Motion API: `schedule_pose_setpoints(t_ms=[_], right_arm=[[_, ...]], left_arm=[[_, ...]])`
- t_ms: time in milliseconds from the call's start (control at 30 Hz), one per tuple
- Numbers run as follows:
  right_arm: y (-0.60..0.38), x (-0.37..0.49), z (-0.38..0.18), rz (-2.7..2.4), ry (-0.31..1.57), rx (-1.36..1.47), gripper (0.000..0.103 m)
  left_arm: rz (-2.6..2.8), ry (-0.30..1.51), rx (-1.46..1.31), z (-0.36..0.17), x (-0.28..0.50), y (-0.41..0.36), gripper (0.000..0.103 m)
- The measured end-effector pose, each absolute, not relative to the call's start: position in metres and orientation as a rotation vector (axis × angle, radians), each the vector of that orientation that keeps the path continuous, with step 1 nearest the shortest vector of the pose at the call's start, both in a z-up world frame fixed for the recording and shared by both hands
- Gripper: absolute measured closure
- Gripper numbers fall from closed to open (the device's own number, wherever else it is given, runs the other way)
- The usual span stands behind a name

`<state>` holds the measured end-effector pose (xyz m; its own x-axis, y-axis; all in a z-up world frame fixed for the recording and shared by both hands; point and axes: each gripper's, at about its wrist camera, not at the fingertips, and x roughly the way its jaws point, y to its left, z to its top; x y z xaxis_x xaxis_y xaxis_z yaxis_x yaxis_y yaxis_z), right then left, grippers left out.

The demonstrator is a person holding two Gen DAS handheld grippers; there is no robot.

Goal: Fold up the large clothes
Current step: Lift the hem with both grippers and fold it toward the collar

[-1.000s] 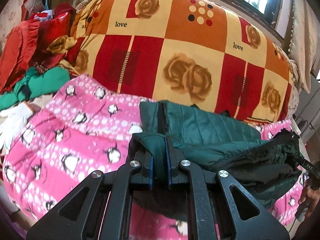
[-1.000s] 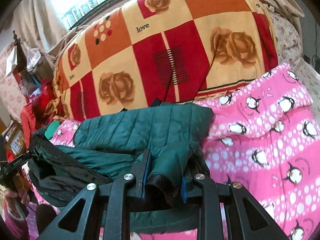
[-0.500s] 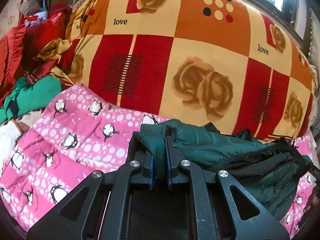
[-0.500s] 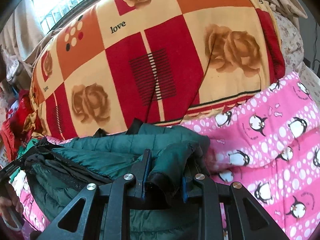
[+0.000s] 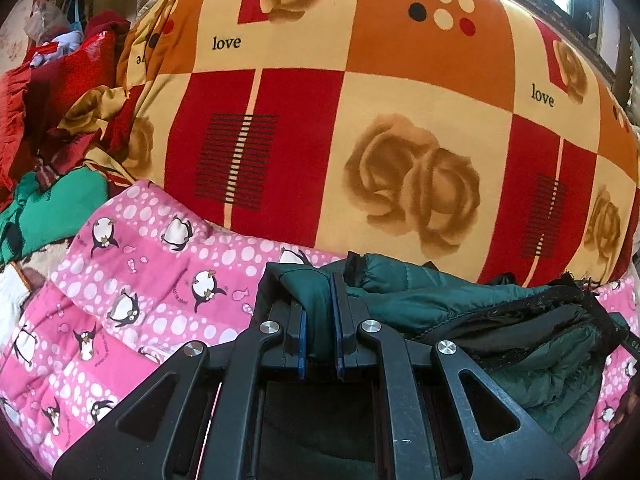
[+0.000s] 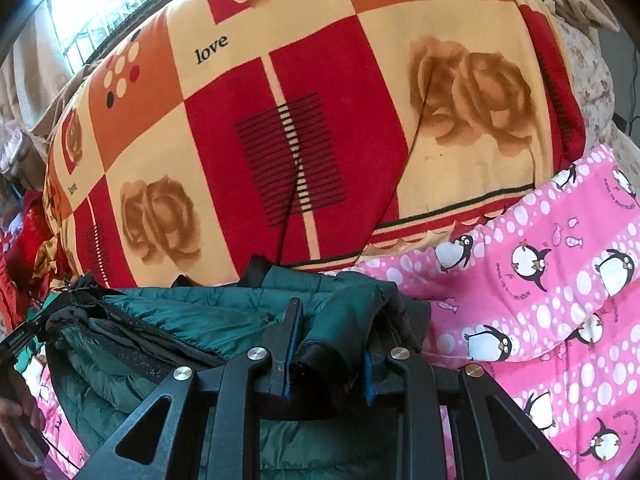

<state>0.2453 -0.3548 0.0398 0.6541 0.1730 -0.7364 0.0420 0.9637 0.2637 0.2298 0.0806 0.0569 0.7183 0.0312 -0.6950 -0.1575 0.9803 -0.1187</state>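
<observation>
- The left gripper (image 5: 320, 320) has its two fingers clamped on a fold of a dark green quilted jacket (image 5: 460, 308), with cloth bulging up between the blue pads.
- The right gripper (image 6: 326, 344) is also pinched on the jacket (image 6: 192, 312) — a thick roll of green cloth with a black cuff fills the gap between its fingers.
- The jacket hangs bunched between the two grippers, over a pink blanket (image 5: 152, 280) printed with penguins and white dots; its black lining and zipper edge sag toward the middle.
- Just behind the jacket rises a big quilt (image 5: 360, 120) in red, orange and cream squares, with brown roses and the word "love".
- In the left wrist view, a heap of red cloth (image 5: 60, 92) and a bright green garment (image 5: 60, 208) lie at the far left, beside the quilt.
- A window (image 6: 120, 8) shows bright above the quilt in the right wrist view.
- At the lower left edge of the right wrist view, a hand (image 6: 20, 412) — only partly seen — holds the other gripper's handle.
</observation>
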Motion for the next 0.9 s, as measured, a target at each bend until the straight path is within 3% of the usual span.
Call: schedule_pose_setpoints(t_ms=[633,900], right_arm=[[-0.341,0.297,-0.025,-0.007,0.931,0.302,0.080],[-0.340,0.293,-0.028,0.009,0.881,0.312,0.065]], left_arm=[[0.174,0.863,-0.139,-0.010,0.277,0.073,0.093],[0.122,0.833,-0.166,-0.005,0.271,0.078,0.089]])
